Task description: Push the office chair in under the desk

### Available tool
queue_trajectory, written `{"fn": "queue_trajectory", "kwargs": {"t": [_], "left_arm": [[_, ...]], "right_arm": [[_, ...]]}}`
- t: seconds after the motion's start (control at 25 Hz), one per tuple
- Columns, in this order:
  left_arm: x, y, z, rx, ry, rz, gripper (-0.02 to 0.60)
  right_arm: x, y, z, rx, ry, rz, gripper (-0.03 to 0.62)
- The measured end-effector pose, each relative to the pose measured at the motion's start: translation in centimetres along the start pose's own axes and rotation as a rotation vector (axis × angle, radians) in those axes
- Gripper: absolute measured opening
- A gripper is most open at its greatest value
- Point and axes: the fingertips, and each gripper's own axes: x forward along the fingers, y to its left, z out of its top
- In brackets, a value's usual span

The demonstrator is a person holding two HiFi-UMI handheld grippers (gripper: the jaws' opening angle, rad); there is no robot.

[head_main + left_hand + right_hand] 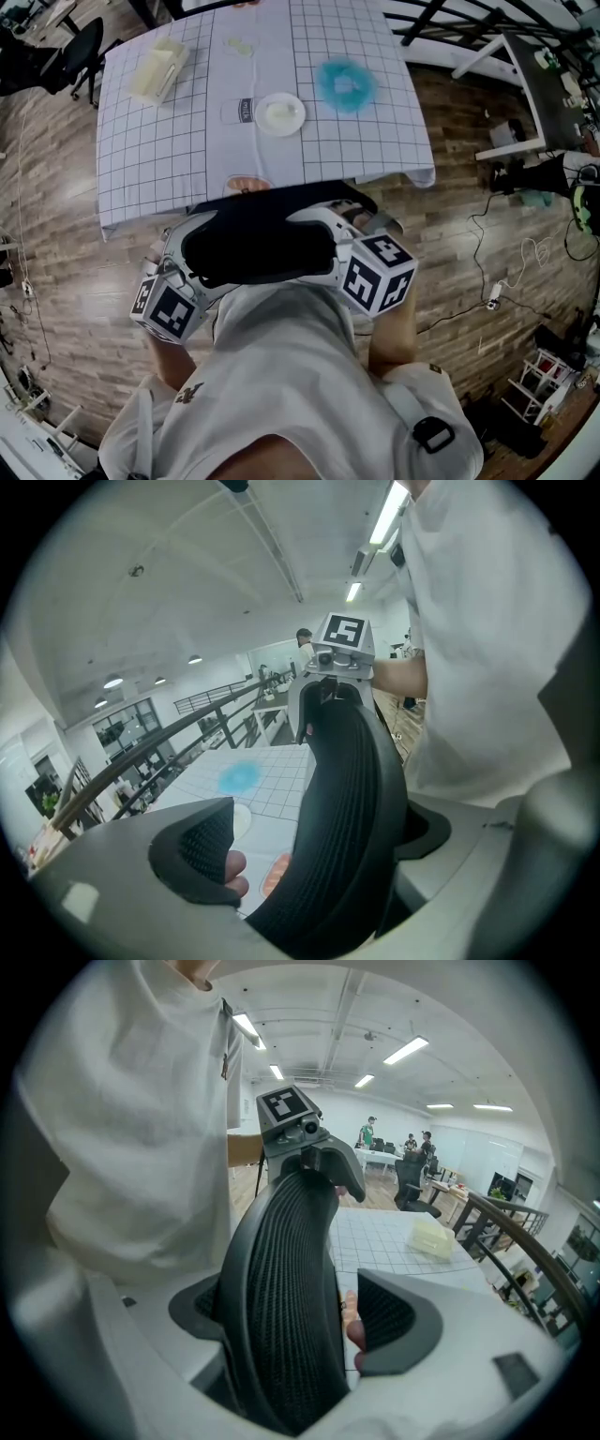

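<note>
The black mesh back of the office chair (258, 242) is right in front of me, at the near edge of the desk (169, 141) with its grid-pattern cloth. My left gripper (173, 286) straddles the backrest's left edge and my right gripper (361, 258) its right edge. In the left gripper view the backrest (347, 799) fills the space between the jaws of the left gripper (319, 836), with a gap showing beside the left pad (202, 846). In the right gripper view the backrest (281, 1316) lies against the left jaw of the right gripper (305, 1321), a narrow gap before the right pad (394, 1321).
The desk carries a white plate (279, 114), a fuzzy blue item (345, 84), a pale yellow box (157, 70) and a pinkish item (246, 185) at its near edge. Another black chair (80, 47) stands far left. Cables (487, 291) run over the wooden floor at right.
</note>
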Motion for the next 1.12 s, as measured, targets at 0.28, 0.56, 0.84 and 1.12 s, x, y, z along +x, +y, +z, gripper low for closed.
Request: {"fn": "queue_trajectory", "kwargs": {"t": [0.28,0.56,0.84,1.12], "left_arm": [[-0.1,-0.6,-0.1,0.015,0.02,-0.005,0.473],[-0.3,-1.3,0.0,0.033,0.031,0.004,0.477],[-0.8,-1.7,0.5,0.025,0.005,0.013,0.474],[-1.8,-1.8,1.6,-0.017,-0.087,0.028,0.471]], "right_arm": [[0.1,0.7,-0.1,-0.008,0.026,0.011,0.38],[0.0,1.4,-0.2,-0.022,0.032,-0.004,0.382],[-0.7,1.7,0.4,-0.031,-0.008,-0.028,0.38],[-3.0,2.6,2.9,-0.014,-0.185,-0.035,0.379]]}}
